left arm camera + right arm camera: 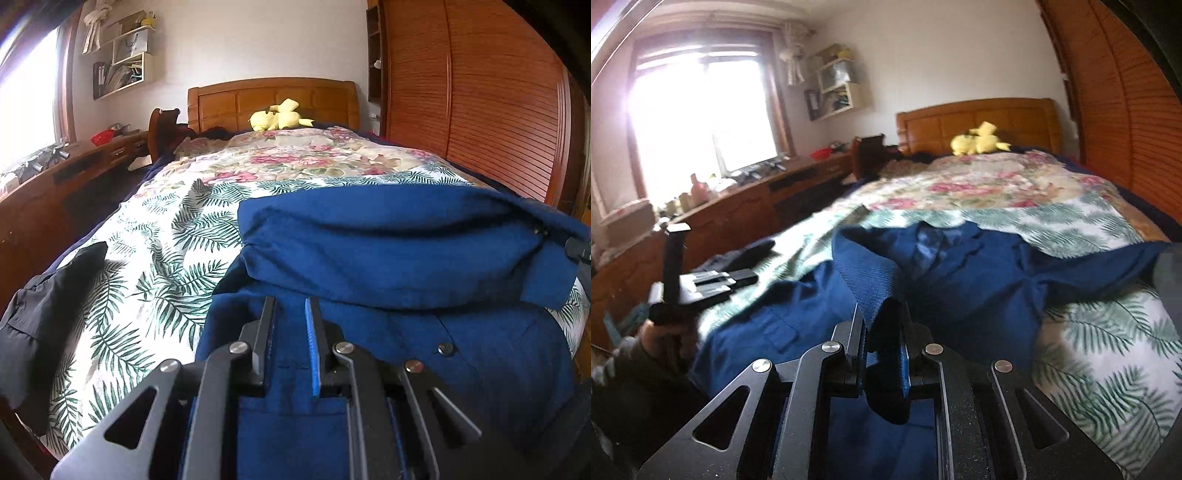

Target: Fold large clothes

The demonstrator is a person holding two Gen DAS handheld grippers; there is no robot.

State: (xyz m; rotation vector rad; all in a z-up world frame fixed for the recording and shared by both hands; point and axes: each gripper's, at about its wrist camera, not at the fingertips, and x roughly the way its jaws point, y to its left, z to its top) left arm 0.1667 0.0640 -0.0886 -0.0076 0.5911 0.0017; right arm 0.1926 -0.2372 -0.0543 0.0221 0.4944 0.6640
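Note:
A large dark blue button shirt (388, 258) lies on the leaf-print bedspread (155, 258), with one part folded over across its middle. My left gripper (290, 302) hovers just over the shirt's near part with a narrow gap between its fingers and nothing in it. In the right wrist view my right gripper (882, 314) is shut on a fold of the blue shirt (960, 266) and holds it lifted above the rest. The left gripper (701, 280) also shows there at the left, held in a hand.
A black garment (40, 314) lies at the bed's left edge. A yellow plush toy (277, 116) sits by the wooden headboard (273, 99). A wooden desk (55, 184) runs along the left, a slatted wardrobe (480, 110) along the right.

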